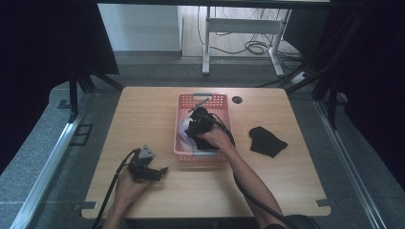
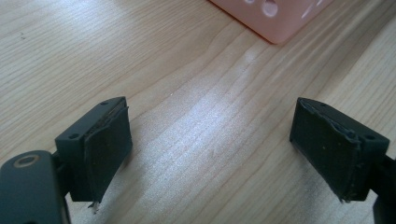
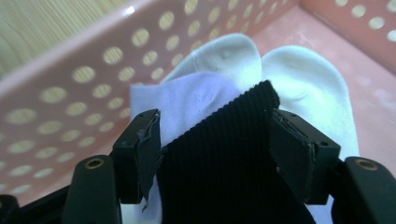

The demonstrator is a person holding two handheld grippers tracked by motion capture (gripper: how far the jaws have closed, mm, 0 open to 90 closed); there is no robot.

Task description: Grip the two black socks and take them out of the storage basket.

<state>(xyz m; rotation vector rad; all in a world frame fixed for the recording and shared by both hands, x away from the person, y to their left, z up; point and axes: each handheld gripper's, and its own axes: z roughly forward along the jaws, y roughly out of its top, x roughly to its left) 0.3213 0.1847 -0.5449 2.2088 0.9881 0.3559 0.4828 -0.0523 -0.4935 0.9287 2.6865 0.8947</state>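
Black sock (image 3: 229, 163) between parted right tongs (image 3: 219, 140), in basket (image 3: 70, 56); left tongs (image 2: 210, 144) apart.

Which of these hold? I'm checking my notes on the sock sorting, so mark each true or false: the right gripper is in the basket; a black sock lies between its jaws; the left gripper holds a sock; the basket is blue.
1. The right gripper is in the basket. True.
2. A black sock lies between its jaws. True.
3. The left gripper holds a sock. False: its jaws stand open over the bare table.
4. The basket is blue. False: it is pink.
5. Another dark sock lies on the table outside the basket. True.
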